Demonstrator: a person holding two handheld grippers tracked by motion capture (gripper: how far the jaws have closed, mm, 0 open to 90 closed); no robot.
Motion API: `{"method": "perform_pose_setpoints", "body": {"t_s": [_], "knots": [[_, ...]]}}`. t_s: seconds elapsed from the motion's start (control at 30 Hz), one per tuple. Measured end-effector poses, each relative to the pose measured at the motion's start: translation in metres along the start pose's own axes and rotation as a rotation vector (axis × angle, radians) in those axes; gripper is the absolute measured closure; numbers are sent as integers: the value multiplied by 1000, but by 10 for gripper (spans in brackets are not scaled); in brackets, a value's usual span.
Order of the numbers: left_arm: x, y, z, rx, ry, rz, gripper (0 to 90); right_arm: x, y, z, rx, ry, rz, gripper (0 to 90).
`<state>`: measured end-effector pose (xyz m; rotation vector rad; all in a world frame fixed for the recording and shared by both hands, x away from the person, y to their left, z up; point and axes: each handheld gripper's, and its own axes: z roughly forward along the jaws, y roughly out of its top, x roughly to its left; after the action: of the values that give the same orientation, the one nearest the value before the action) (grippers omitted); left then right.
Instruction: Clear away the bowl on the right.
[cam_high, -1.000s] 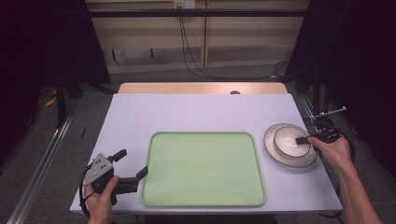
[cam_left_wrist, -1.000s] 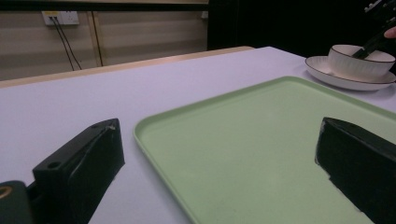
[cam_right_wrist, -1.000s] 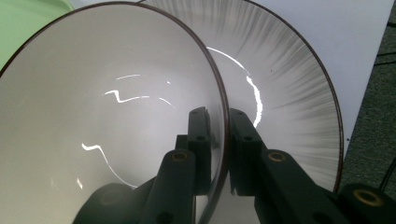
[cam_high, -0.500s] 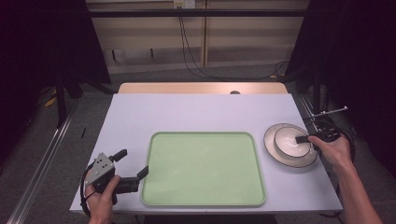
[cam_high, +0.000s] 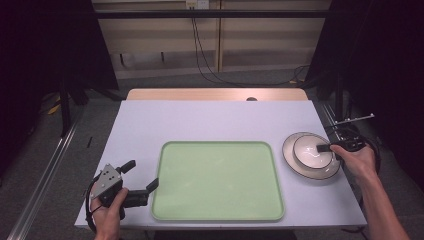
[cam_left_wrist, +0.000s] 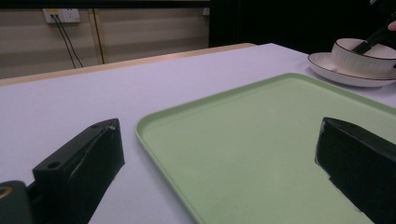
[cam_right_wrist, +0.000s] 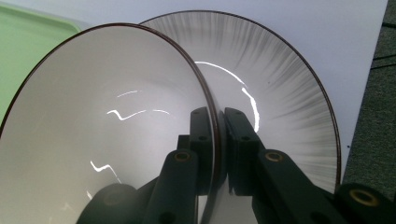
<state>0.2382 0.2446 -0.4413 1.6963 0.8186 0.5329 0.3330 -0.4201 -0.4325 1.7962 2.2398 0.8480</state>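
— Bowl (cam_high: 312, 151) first, since everything here seems to turn on it: where does it sit?

— Hold on, go across from the left. The left gripper (cam_high: 141, 181) rests low on the white table (cam_high: 215, 120), near its front left corner, held in the person's left hand (cam_high: 107, 212). Its jaws stand wide apart with nothing between them. In the left gripper view one jaw lies on the bare table and the other over the near left corner of the green tray (cam_left_wrist: 261, 154), so the gap straddles the tray's rim.

— Why park it there?

— My guess is that it is waiting, or ready to steady the tray. The tray lies flat in the middle of the table, with nothing on it, which suggests it is the place meant for the crockery.

— And the bowl?

— It sits on a dark-rimmed plate (cam_high: 295, 167) just right of the tray, near the table's right edge. The right gripper (cam_right_wrist: 217, 140) has its jaws narrowed onto the bowl's rim, one inside the wall and one outside.

— Is the bowl lifted?

— Hard to say; it looks tilted against the plate in the right gripper view, but I can't tell if it has left the plate. A rim pinch suits a thin wall, though a glossy one may slip.
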Motion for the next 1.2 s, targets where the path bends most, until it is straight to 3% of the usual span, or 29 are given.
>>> {"method": "perform_pose_setpoints", "body": {"t_s": [0.17,0.23,0.27,0.67,1.2], "knots": [[0,0,0,-1,2,-1,13,0,0,-1,-13,2,-12,831],[0,0,0,-1,0,0,13,0,0,-2,-11,-1,1,830],[0,0,0,-2,1,-1,13,-2,-1,-2,-19,21,3,830],[0,0,-1,-7,1,-7,13,-1,0,-9,-46,27,14,830],[0,1,-1,-11,-7,1,13,8,4,-21,-75,57,-36,830]]}}
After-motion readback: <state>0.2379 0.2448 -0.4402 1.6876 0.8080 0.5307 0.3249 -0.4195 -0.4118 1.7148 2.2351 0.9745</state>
